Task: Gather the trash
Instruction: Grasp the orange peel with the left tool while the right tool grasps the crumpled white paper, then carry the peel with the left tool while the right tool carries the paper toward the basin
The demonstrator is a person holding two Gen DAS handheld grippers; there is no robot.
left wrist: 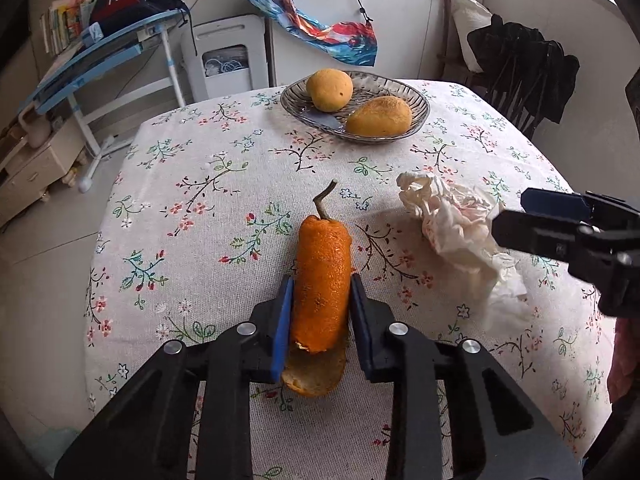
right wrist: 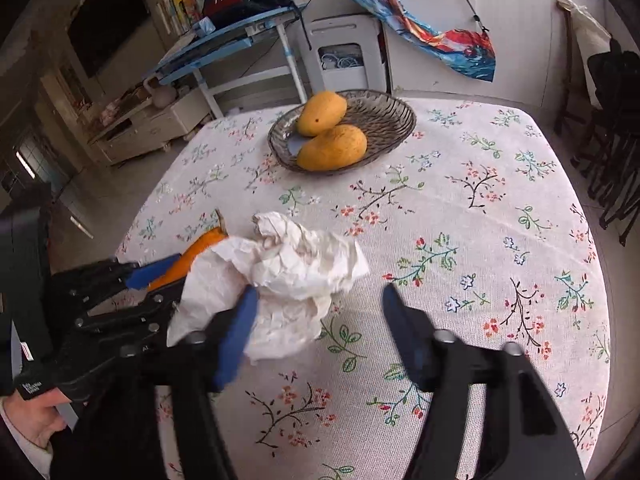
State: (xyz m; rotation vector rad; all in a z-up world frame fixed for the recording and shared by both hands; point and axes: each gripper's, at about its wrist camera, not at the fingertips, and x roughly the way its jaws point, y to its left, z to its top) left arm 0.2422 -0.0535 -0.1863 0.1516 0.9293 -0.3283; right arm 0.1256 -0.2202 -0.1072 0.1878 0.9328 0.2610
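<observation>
Left wrist view is showing the left gripper (left wrist: 320,292) with its fingers (left wrist: 282,320) pressing on both sides of an orange peel (left wrist: 320,280), a curled, pebbled rind rolled into a tube, pale pith showing at its near end and a dry stem (left wrist: 325,200) sticking out at the far end. The peel is lying on the surface (left wrist: 200,208), a table covered in a coarse woven cloth printed with small flowers and twigs; the fingers are clamping it lengthwise, probably so the roll is not unfurling when lifted.

Just right of the peel, a crumpled tissue (left wrist: 460,232) is sitting in a loose, creased white heap, thin and soft, likely to compress easily. Right wrist view is showing the right gripper (right wrist: 320,304) with its fingers (right wrist: 240,332) spread wide apart, one finger overlapping the near edge of the tissue (right wrist: 288,280), the other over bare cloth; nothing is being held. Whether that finger is touching the paper cannot be told. The spread seems to be sized for straddling the heap.

Beyond the peel, well apart, a ribbed glass dish (left wrist: 400,88) is holding two yellow mangoes (left wrist: 330,90), matt-skinned and rounded. These are judged fruit for keeping, not trash.
</observation>
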